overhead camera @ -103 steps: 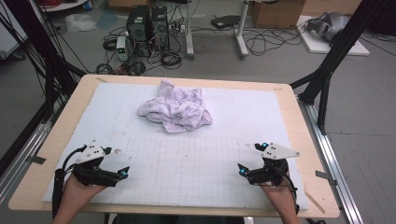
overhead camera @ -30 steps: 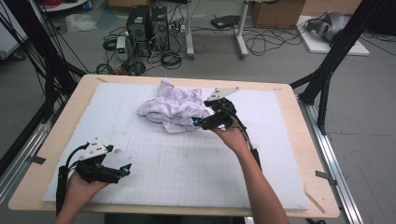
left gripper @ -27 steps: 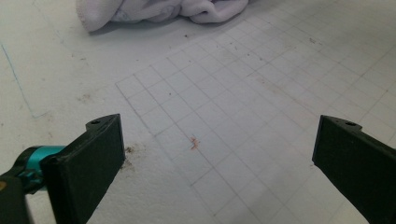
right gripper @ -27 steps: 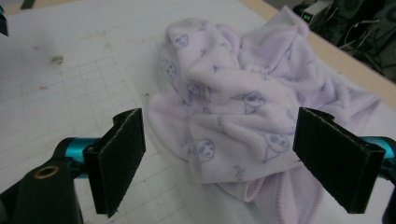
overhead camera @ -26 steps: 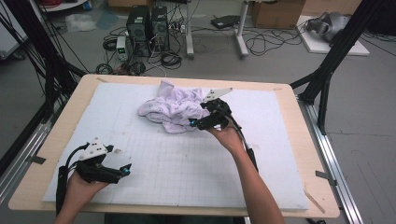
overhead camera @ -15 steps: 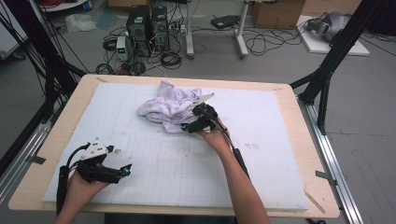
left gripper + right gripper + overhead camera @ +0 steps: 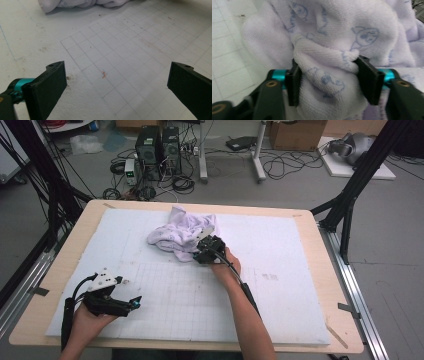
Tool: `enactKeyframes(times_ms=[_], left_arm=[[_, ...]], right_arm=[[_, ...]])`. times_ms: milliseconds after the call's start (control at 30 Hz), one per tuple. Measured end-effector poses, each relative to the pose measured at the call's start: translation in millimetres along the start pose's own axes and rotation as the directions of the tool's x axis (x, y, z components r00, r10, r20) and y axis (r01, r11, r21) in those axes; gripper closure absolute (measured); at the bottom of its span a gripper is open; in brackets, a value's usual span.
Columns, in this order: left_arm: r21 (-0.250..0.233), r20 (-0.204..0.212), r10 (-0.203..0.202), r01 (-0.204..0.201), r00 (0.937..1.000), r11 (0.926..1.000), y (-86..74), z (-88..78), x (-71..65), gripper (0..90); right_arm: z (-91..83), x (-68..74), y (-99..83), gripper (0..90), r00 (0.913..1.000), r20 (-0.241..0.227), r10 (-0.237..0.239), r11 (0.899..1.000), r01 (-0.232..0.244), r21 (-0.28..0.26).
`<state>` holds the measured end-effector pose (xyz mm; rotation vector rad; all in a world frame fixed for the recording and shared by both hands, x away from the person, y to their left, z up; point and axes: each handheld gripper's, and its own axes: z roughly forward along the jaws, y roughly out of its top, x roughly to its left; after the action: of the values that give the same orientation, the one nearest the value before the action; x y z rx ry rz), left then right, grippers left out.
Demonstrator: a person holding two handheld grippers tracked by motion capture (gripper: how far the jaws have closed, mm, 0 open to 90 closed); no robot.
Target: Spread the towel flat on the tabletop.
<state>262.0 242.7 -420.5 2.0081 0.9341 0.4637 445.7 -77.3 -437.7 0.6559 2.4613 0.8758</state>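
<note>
Towel (image 7: pixel 342 37) grasp underway: right tool (image 7: pixel 328 82) has just been closing, pinching a fold, seemingly firmly; next, lift gently. Left tool (image 7: pixel 117 82) rests spread.

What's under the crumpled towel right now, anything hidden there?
Around the towel lies the white gridded mat. The right tool, its jaws just closing, pinches a fold of it. Whatever lies beneath the bunched cloth is covered.
</note>
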Motion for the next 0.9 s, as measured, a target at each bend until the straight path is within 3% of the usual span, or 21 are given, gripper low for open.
enactKeyframes(times_ms=[100,200,367,433,600,767,900], left_arm=[[0.001,0.001,0.003,-0.003,1.0,1.0,0.3,-0.1,-0.2,2.9],[0.003,-0.002,0.013,-0.013,0.9999,0.9999,0.3,0.1,0.1,4.3],[-0.006,-0.001,0.004,-0.004,1.0,1.0,0.2,-0.4,0.9,4.5],[-0.005,-0.005,0.006,-0.006,1.0,1.0,-0.1,-0.8,1.6,4.5],[-0.004,-0.003,0.007,-0.007,1.0,1.0,0.4,-1.4,2.3,4.5],[-0.015,-0.001,0.013,-0.013,0.9999,0.9998,1.5,-2.1,0.2,4.5],[-0.027,0.011,0.007,-0.006,0.9999,0.9996,3.2,-4.3,-1.5,4.5]], right_arm=[[-1.0,-2.1,0.4,52.2,1.0,0.002,-0.007,1.0,0.007,0.001],[-5.6,-9.8,-0.4,63.1,0.9983,-0.034,0.047,0.999,-0.047,-0.014],[-16.3,-17.4,-1.0,67.4,0.9944,-0.086,0.062,0.997,-0.066,-0.037],[-32.8,-24.9,-0.4,67.9,0.9905,-0.111,0.082,0.992,-0.092,-0.089],[-65.9,-30.0,3.8,67.9,0.9852,-0.16,0.063,0.985,-0.087,-0.148],[-92.4,-24.6,-0.4,67.8,0.9768,-0.214,0.016,0.985,-0.052,-0.164],[-117.1,-18.9,-13.3,67.7,0.9561,-0.292,-0.019,0.984,-0.034,-0.174]])
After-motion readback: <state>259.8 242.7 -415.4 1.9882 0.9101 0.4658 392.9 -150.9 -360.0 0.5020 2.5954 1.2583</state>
